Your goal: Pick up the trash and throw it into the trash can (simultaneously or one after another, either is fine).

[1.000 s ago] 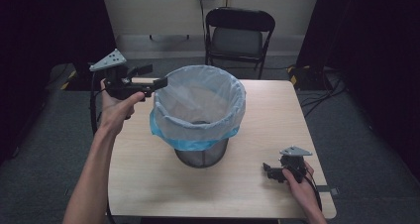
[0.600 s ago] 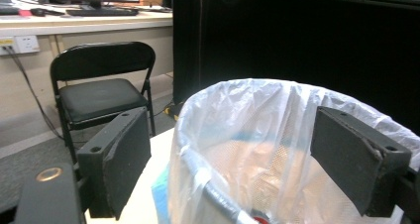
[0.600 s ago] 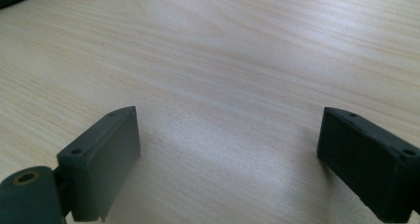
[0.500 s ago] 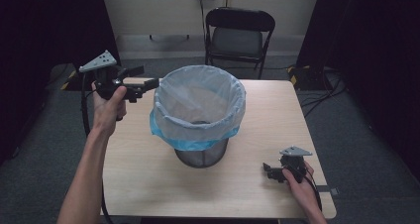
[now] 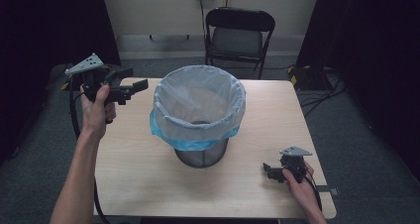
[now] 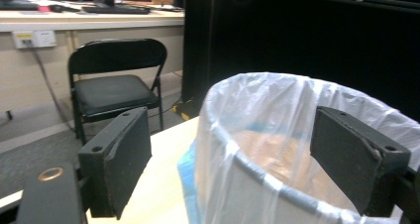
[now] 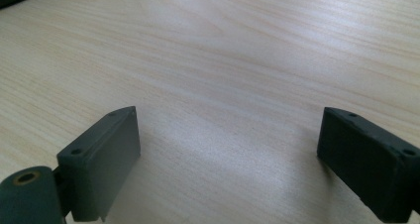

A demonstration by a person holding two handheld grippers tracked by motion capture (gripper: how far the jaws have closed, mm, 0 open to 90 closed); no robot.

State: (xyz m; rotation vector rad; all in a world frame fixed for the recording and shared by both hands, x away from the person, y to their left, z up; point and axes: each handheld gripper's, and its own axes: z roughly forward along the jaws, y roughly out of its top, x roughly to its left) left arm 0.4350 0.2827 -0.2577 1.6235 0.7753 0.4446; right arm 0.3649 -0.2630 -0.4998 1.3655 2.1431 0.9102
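A black mesh bin (image 5: 200, 157) lined with a white and blue plastic bag (image 5: 198, 100) stands mid-table. My left gripper (image 5: 131, 80) is held up in the air just left of the bin's rim, open and holding nothing. In the left gripper view the bag's rim (image 6: 257, 164) lies ahead between the spread jaws of the left gripper (image 6: 233, 169), apart from them. My right gripper (image 5: 268, 171) rests open at the table's front right; in the right gripper view the right gripper (image 7: 228, 159) has bare wood between its jaws.
The pale wooden table (image 5: 138, 174) has free room around the bin. A black folding chair (image 5: 237, 35) stands behind the far edge, also seen as the chair (image 6: 114, 85). Cables (image 5: 322, 90) lie on the floor at the right.
My left gripper has drawn back to the left, away from the bin's rim where its jaws were a second ago. The right gripper and the bin have not moved.
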